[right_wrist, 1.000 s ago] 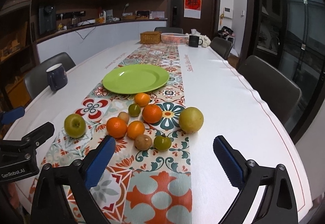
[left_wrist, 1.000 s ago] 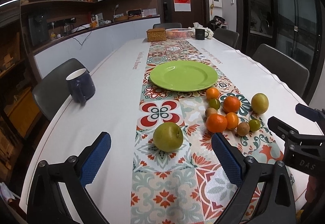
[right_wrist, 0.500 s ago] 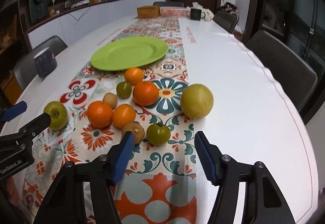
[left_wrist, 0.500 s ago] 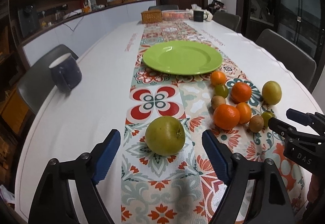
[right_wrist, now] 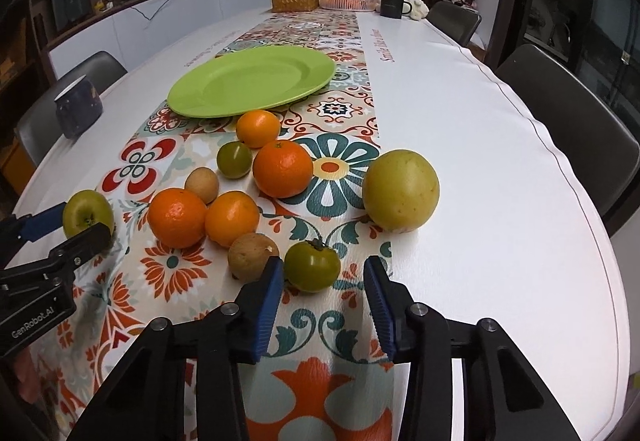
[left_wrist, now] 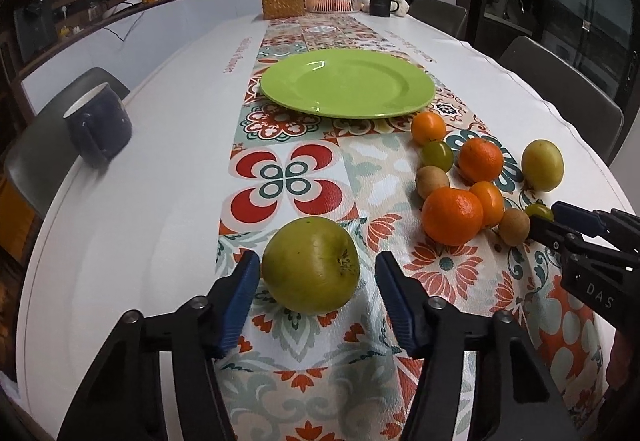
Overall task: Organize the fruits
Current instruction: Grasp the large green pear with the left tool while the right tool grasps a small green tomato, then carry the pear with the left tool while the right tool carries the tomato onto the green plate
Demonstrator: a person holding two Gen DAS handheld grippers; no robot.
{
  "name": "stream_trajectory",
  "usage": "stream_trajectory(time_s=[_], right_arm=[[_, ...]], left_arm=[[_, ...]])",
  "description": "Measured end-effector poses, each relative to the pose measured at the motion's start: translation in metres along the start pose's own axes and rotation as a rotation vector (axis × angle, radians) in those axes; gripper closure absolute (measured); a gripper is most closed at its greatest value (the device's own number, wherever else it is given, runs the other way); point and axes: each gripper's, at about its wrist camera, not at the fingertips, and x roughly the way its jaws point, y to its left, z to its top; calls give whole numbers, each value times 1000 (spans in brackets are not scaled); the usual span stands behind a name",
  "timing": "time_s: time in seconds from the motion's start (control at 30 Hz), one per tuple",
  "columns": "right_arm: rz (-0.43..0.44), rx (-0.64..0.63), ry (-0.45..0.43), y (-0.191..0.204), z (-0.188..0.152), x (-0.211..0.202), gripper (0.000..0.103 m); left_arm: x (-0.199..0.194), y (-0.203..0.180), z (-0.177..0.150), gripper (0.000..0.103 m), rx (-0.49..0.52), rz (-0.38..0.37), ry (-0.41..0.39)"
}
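A green apple (left_wrist: 311, 265) lies on the patterned runner between the open fingers of my left gripper (left_wrist: 316, 277); the left pad is almost against it, the right pad stands apart. My right gripper (right_wrist: 324, 281) is open around a small green tomato (right_wrist: 312, 266) without gripping it. Several oranges (right_wrist: 282, 169), small brown fruits (right_wrist: 253, 256) and a large yellow fruit (right_wrist: 401, 196) lie in a cluster. An empty green plate (left_wrist: 347, 82) sits beyond them. The apple also shows in the right wrist view (right_wrist: 88, 213).
A dark blue mug (left_wrist: 98, 127) stands at the left table edge. A wicker box (left_wrist: 282, 4), a pink basket (left_wrist: 333, 2) and a black mug (left_wrist: 380, 4) stand at the far end. Grey chairs (right_wrist: 568, 129) line both sides.
Both grippers moved forward and down to the table. The left gripper's fingers narrowed around the green apple, the right gripper's around the green tomato.
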Motion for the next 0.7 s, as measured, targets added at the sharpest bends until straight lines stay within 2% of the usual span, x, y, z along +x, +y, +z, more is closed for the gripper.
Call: stream_trajectory(time_s=[0.13,0.2,0.43,0.57,0.7], right_arm=[[14,-2,11,0,3,5,70],[15,-7,13,0,4,6,72],[20,-21,9,2,4,5,72],[23,-35,-20,4,7,-3,72],[55,-43,-42,6,15,-10,72]], left_arm=[[2,1,2,53,7,11,1],[3,1,1,53,9,10,2],[2,0,2,53,24,11,4],[-2,-3,2,53,45,-50,4],[-8,-5,9,53,61,-76,-7]])
